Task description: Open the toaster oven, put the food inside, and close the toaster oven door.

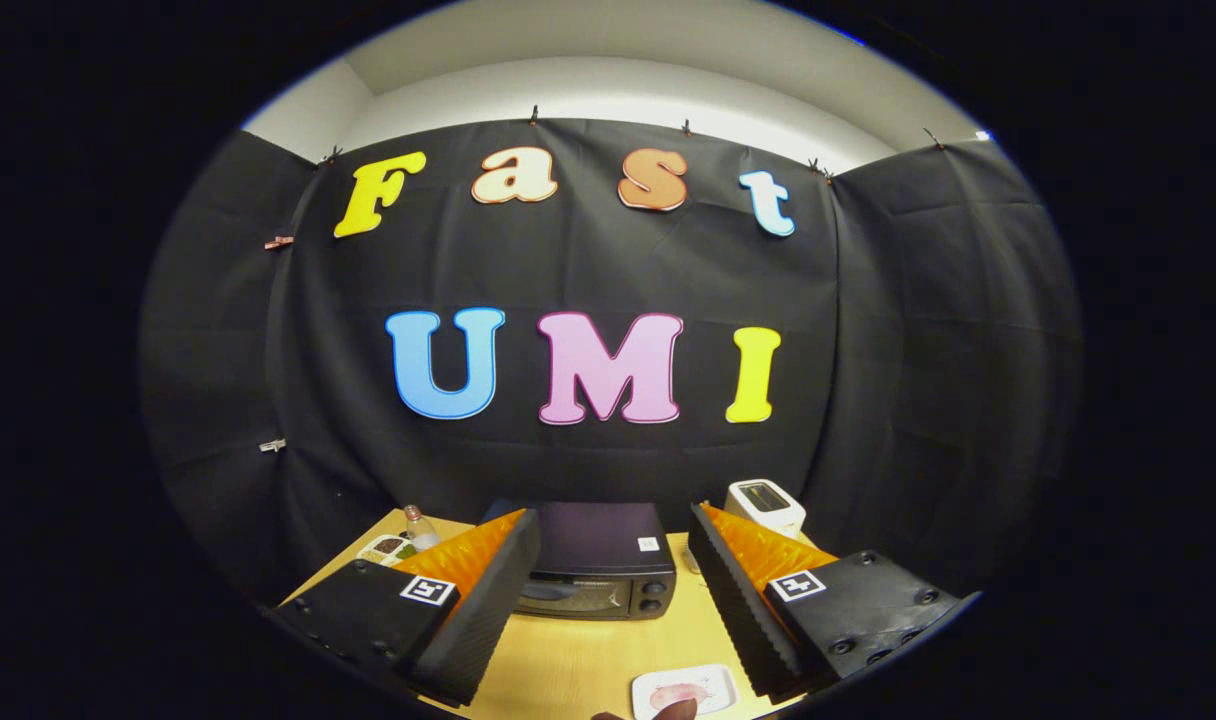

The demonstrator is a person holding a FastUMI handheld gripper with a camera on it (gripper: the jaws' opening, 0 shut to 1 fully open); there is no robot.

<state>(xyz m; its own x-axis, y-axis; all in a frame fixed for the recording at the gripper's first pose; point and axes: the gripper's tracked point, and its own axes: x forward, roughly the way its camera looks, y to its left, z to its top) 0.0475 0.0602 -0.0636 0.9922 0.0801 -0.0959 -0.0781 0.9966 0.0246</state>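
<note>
- The fingers are spread wide apart and hold nothing.
- The toaster oven sits on the desk beyond them, door shut.
- A white tray between the fingers holds pink food.

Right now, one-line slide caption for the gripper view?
Open fingers hover above the table, framing the closed toaster oven; food tray below.

One toaster oven, door shut, beyond and between the fingers. One white pop-up toaster beyond the right finger. One bottle and one compartment tray beyond the left finger. One white plate with one piece of pink food, near the fingers. One wooden table. One gripper, two fingers spread apart, empty.
</note>
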